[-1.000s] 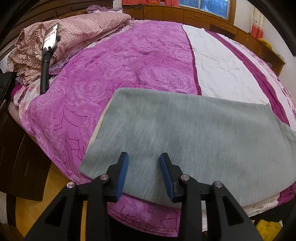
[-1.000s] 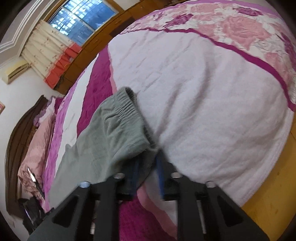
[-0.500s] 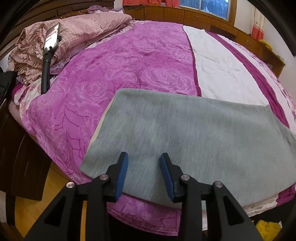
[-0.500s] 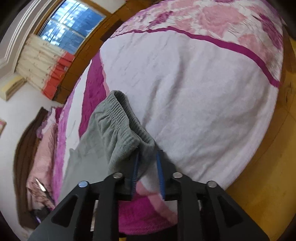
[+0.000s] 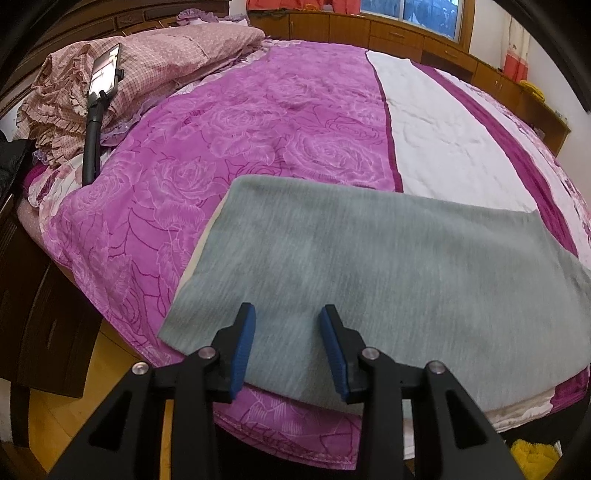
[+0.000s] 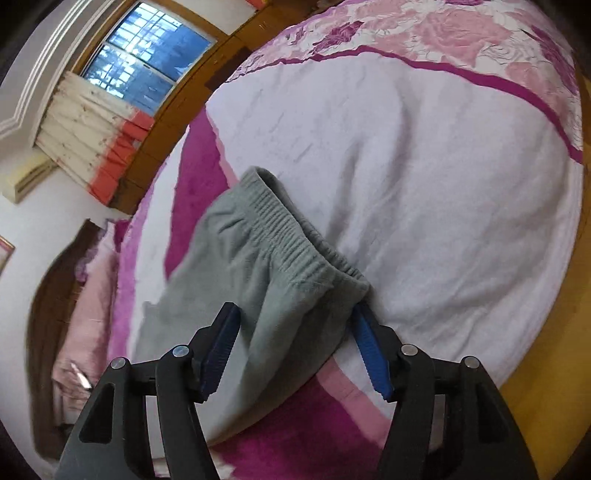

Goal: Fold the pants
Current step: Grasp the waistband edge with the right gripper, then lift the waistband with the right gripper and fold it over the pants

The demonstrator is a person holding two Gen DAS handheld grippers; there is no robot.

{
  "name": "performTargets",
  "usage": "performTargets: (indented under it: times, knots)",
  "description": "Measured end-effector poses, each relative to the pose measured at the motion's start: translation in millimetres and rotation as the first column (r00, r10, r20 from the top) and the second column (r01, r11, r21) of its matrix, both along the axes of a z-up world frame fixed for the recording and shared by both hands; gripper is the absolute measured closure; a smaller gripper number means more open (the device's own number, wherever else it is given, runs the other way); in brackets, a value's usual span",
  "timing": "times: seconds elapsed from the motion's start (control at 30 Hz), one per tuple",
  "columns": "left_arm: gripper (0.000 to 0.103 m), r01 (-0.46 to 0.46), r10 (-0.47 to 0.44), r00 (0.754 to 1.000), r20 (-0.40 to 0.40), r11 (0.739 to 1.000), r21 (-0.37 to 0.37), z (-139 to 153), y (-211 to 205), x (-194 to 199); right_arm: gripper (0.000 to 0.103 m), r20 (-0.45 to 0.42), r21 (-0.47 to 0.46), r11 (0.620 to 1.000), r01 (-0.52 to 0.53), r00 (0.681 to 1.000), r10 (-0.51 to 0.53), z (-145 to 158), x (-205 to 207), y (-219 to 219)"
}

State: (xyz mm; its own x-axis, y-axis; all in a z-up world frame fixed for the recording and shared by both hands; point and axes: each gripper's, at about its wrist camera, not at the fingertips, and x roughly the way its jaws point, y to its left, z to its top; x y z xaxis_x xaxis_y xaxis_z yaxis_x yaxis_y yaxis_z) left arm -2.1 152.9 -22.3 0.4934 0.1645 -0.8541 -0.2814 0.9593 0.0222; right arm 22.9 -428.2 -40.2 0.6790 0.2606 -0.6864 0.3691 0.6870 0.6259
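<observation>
Grey pants (image 5: 376, 266) lie flat across the near side of the bed, leg end at the left. My left gripper (image 5: 288, 350) is open and hovers over the near edge of the leg end, holding nothing. In the right wrist view the elastic waistband (image 6: 291, 236) of the pants (image 6: 240, 302) lies bunched on the white part of the bedspread. My right gripper (image 6: 295, 350) is open, its jaws wide on either side of the waist corner, not gripping it.
The bed has a purple rose bedspread (image 5: 207, 147) with a white stripe (image 5: 443, 122). Pink checked bedding (image 5: 155, 62) and a phone on a black stand (image 5: 98, 96) are at the far left. Wooden cabinets (image 5: 406, 33) line the back wall; wooden floor (image 6: 546, 332) borders the bed.
My right gripper, shut on the waist corner of the pants, has opened wide and let it go; the waistband dropped onto the bed. The left gripper stayed open and hardly moved.
</observation>
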Motion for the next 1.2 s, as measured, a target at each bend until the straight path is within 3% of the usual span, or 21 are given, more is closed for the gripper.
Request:
performTargets:
  times: [0.1,0.23,0.3,0.33,0.37,0.43,0.53,0.8,0.93,1.2]
  knots:
    - [0.064,-0.007,0.007,1.000,-0.009,1.000,0.000,3,0,0,0.042,0.043,0.008,1.000,-0.012,0.999,0.011,-6,3,-2]
    - [0.064,-0.009,0.009,1.000,-0.009,1.000,-0.017,9,-1,-1,0.042,0.056,0.164,0.986,0.018,0.998,-0.028,-16,0,-18]
    - [0.064,-0.009,0.009,1.000,-0.008,0.999,-0.034,11,-1,-3,0.042,0.049,0.200,0.980,0.019,0.998,-0.029,-18,0,-22]
    - [0.064,-0.006,0.006,1.000,-0.011,0.999,-0.043,12,-1,-3,0.047,0.038,0.195,0.981,0.016,0.999,-0.024,-16,1,-22]
    - [0.064,-0.005,0.004,1.000,-0.015,0.999,-0.045,13,-1,-3,0.060,0.020,0.179,0.984,0.022,0.999,-0.026,-13,4,-22]
    - [0.064,-0.006,0.005,1.000,-0.012,0.999,-0.038,16,-1,-5,0.073,-0.010,0.131,0.991,0.039,0.999,-0.038,-8,7,-19]
    - [0.063,-0.014,0.014,1.000,-0.002,1.000,-0.026,20,1,-8,0.091,0.018,0.106,0.993,0.046,0.999,-0.048,0,3,-18]
    - [0.063,-0.012,0.013,1.000,0.021,0.999,-0.030,32,4,-17,0.093,0.090,0.034,0.999,-0.001,0.996,-0.002,34,0,-7]
    - [0.063,-0.008,0.009,1.000,0.025,0.999,-0.034,36,3,-19,0.094,0.099,-0.055,0.997,-0.059,0.993,0.064,58,3,6]
    - [0.063,-0.002,0.004,1.000,0.025,0.999,-0.049,38,3,-22,0.095,0.136,-0.239,0.948,-0.210,0.960,0.246,113,15,53]
